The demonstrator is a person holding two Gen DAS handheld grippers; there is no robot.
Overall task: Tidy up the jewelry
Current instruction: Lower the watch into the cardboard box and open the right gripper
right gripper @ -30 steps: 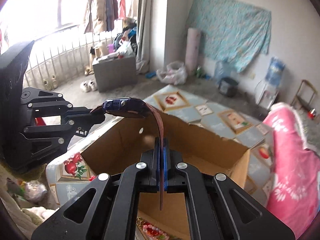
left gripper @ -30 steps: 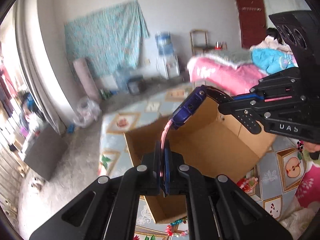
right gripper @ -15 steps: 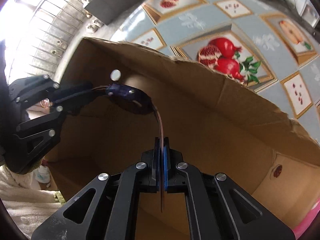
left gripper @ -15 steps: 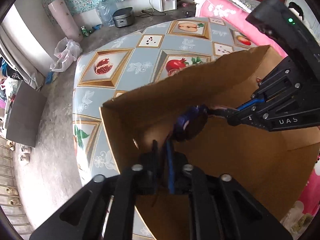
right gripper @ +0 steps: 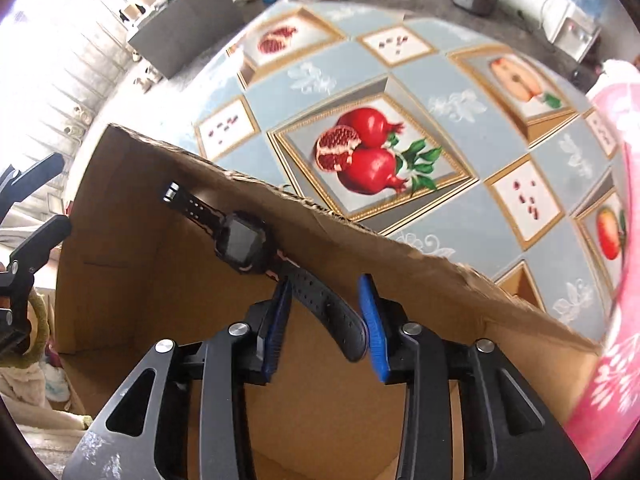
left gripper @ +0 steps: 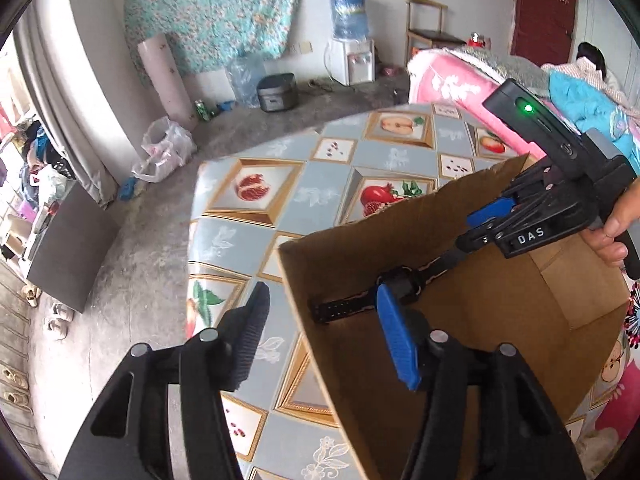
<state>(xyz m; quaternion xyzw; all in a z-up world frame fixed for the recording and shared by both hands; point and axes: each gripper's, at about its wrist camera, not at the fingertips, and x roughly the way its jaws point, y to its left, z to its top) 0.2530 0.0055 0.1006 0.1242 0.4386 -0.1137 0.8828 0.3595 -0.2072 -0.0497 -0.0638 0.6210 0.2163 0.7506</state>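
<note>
Watch (right gripper: 244, 245) lies inside my cardboard box (right gripper: 120, 280), against its twelve-o'clock wall. My left tool (left gripper: 320, 336) and right tool (right gripper: 324, 320) have just been opening; both grip nothing, though the strap sits loosely between the right tool's pads.

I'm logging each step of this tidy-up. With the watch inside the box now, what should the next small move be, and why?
Probably lift both grippers straight up out of the cardboard box. The left gripper and right gripper have just been opening, and the watch lies loose, its strap between the right pads, unpressed.

Open-topped box (right gripper: 400, 248), walls all round
</note>
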